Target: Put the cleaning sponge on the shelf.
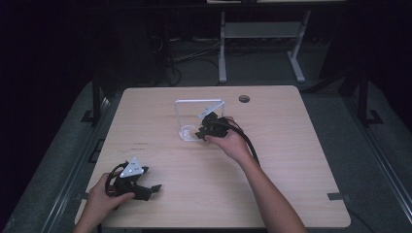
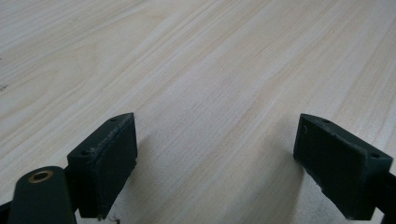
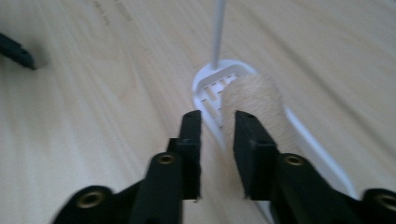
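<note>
The right claw (image 3: 217, 140) is held low at the white rack (image 1: 187, 112) mid-counter (image 1: 291, 160), jaws narrowed, nothing pinched. The left claw (image 2: 215, 163) is rested spread at the near-left corner.

surface (image 1: 291, 160): we see pale wood grain, matt and smooth.
white rack (image 1: 187, 119): we read glossy smooth plastic, with a slotted base.
left tool (image 2: 215, 158): our view shows matt black pads with roughened edges.
</note>
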Tool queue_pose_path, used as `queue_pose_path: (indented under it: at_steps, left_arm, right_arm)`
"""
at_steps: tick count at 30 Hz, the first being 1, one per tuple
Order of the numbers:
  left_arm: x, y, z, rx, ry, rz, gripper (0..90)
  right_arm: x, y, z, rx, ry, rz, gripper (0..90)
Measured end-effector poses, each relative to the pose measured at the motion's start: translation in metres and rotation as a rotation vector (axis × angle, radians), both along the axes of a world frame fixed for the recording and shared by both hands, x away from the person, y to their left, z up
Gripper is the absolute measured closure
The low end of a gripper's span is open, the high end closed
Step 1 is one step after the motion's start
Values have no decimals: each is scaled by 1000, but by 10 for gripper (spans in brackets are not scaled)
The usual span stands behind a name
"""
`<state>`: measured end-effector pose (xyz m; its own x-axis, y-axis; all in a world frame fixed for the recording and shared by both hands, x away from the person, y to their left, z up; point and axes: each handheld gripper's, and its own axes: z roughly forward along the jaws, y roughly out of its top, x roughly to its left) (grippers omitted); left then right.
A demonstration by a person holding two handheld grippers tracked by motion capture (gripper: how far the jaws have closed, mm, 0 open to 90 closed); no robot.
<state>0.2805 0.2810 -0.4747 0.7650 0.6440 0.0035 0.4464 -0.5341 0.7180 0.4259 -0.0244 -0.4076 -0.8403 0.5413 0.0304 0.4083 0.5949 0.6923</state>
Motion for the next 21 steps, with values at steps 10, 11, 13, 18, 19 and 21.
queue_pose_path:
  at_steps: [10, 11, 13, 18, 19, 21]
  left_arm:
    - [0, 0, 0, 1, 0, -1, 131]
    - [0, 0, 0, 2, 0, -1, 131]
    - [0, 0, 0, 1, 0, 0, 131]
    - [0, 0, 0, 1, 0, 0, 130]
    - [0, 0, 0, 2, 0, 0, 130]
    - [0, 0, 0, 2, 0, 0, 131]
  right_arm:
    - [-3, -3, -20, -14, 80, 8, 899]
    - [-2, -3, -22, -14, 82, 4, 899]
    - [-1, -4, -26, -23, 86, 1, 899]
    - [1, -8, -31, -34, 94, -21, 899]
    - [2, -9, -31, -37, 89, -23, 899]
    - [3, -11, -32, -41, 88, -36, 898]
